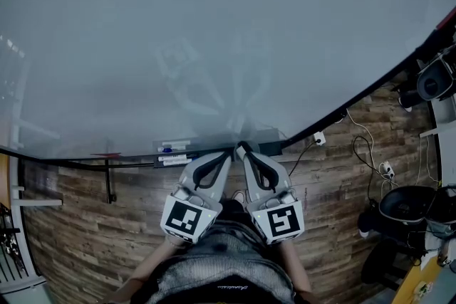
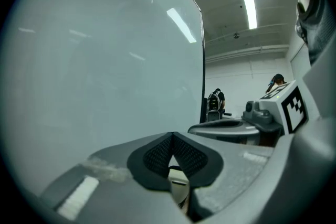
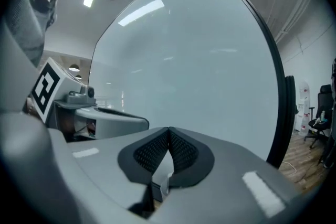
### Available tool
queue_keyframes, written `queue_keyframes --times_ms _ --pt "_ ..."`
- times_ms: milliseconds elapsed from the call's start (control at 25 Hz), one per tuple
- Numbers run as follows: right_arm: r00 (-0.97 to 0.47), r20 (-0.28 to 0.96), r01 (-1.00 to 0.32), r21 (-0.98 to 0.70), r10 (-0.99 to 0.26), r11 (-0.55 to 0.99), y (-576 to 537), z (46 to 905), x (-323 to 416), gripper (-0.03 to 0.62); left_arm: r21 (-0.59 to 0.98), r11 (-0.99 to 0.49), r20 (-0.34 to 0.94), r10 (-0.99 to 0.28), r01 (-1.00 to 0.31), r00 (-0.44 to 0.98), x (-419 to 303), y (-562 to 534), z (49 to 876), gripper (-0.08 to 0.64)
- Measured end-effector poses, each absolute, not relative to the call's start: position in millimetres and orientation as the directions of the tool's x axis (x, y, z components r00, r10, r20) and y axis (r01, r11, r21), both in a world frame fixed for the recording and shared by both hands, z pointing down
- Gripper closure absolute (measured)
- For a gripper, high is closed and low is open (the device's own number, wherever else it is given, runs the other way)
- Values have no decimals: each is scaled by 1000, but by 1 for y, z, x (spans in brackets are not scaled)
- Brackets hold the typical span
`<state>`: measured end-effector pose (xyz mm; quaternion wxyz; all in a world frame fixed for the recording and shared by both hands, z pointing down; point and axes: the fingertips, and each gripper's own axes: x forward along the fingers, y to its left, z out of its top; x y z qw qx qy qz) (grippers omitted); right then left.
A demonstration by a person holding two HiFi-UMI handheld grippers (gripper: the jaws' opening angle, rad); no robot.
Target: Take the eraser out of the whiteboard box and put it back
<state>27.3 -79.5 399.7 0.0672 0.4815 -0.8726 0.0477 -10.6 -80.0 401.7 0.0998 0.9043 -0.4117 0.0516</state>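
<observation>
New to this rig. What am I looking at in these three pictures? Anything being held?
No robot: a person holds a grey two-jaw gripper in each hand. The head view looks steeply down from the person's head at the left gripper and right gripper, side by side before a large pale whiteboard. A dark tray along its lower edge holds marker pens; below is brown wood-plank floor. The other two pictures come from cameras riding on each gripper, looking along its jaws. In both, the black ribbed pads meet with nothing between them, so nothing is held. I can't make out an eraser.
</observation>
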Motion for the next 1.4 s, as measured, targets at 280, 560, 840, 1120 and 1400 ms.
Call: queue_keyframes --times_ms 280,560,840,1120,1400 --pt "-533 73 -846 -9 -843 534 -82 365 24 589 102 -659 111 -737 -746 666 -6 -79 373 555" --pt "-526 74 -850 -11 -847 527 -84 364 25 591 94 -659 103 -739 -746 665 -2 -80 368 555" --pt "-523 89 -851 -8 -848 524 -84 364 28 591 86 -660 115 -738 -747 665 -1 -79 369 557" --pt "-530 117 -846 -5 -840 533 -82 368 27 591 89 -664 125 -732 -743 669 1 -76 372 555" --pt "-532 116 -845 -4 -839 535 -79 368 25 591 95 -666 128 -729 -740 672 1 -74 373 555"
